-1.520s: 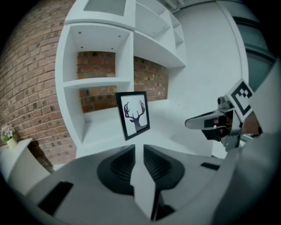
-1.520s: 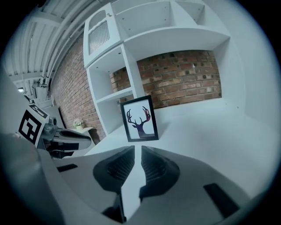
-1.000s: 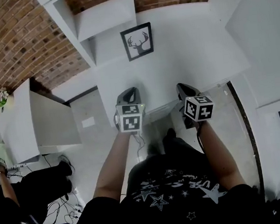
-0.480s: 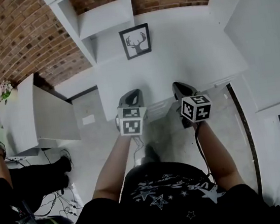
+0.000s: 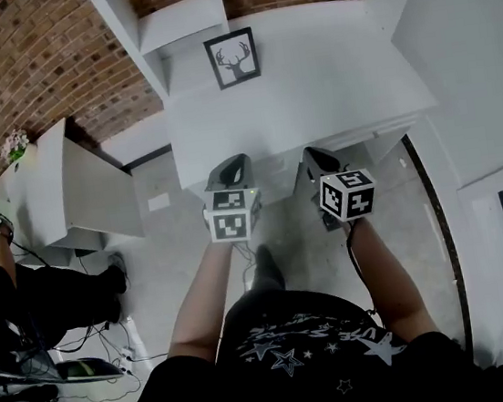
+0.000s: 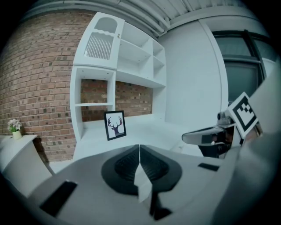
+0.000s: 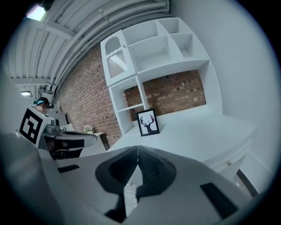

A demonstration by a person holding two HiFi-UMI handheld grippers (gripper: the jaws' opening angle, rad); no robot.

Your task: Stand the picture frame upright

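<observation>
The black picture frame with a deer-head print stands upright at the back of the white desk, beside the shelf unit. It also shows in the left gripper view as the frame and in the right gripper view as the frame. My left gripper and right gripper hover side by side at the desk's front edge, well short of the frame. Both are shut with nothing between the jaws, as seen on the left gripper and the right gripper.
A white shelf unit rises at the desk's back left against a brick wall. A low white side table with a small flower pot stands to the left. Another person sits at far left among cables.
The desk and frame have slid upward and away in the head view, as the person steps back a little. Both grippers stay shut and side by side.
</observation>
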